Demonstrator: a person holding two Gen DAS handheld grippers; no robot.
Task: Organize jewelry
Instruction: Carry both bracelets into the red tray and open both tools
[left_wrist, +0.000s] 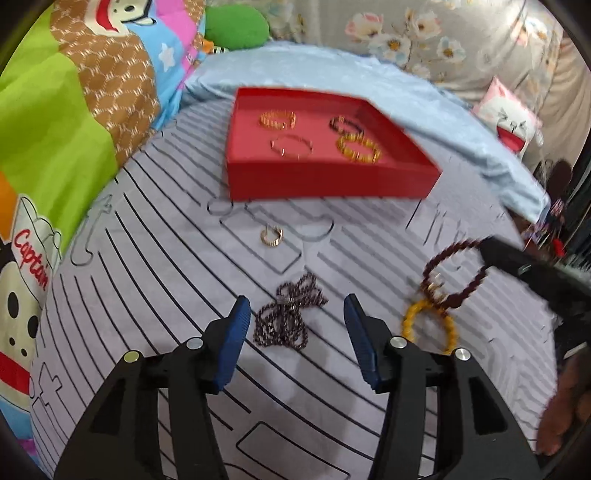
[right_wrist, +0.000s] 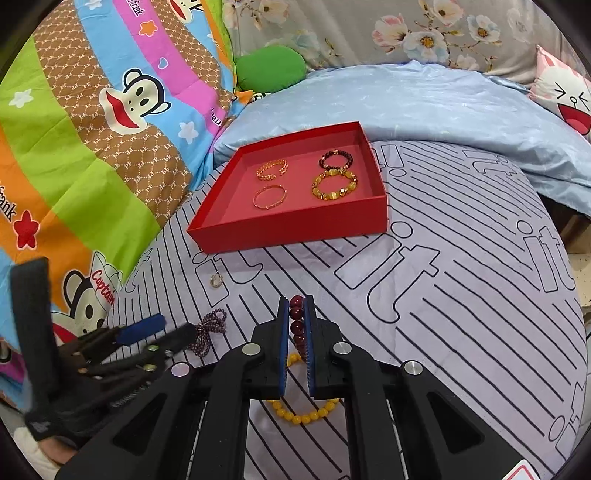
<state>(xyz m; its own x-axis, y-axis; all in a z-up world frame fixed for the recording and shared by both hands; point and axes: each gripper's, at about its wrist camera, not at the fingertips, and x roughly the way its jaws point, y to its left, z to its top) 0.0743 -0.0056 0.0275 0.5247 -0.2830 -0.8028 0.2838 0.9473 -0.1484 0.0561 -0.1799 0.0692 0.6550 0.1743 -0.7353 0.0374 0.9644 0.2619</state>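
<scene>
Right tongs (right_wrist: 297, 314) pinch a dark red bracelet (left_wrist: 456, 273), left tongs (left_wrist: 293, 314) gape empty; four bracelets boxed (right_wrist: 288, 229), necklace (left_wrist: 288, 317), ring (left_wrist: 271, 235), yellow bracelet (left_wrist: 430, 325) remain.

"Captain" in red script on a cartoon monkey's white hat (right_wrist: 105, 286), printed on the colourful quilt (right_wrist: 74, 155). Large outlined "it" letters repeated across the striped bedsheet (right_wrist: 424, 266). "frank" partly legible at quilt's edge.

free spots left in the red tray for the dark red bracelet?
Red tray: four bracelets fill the middle. Bare floor runs along the near wall and in the left corner. Crowded on the right, where the amber bracelet touches the dark one. Right gripper holds the dark red bracelet.
</scene>
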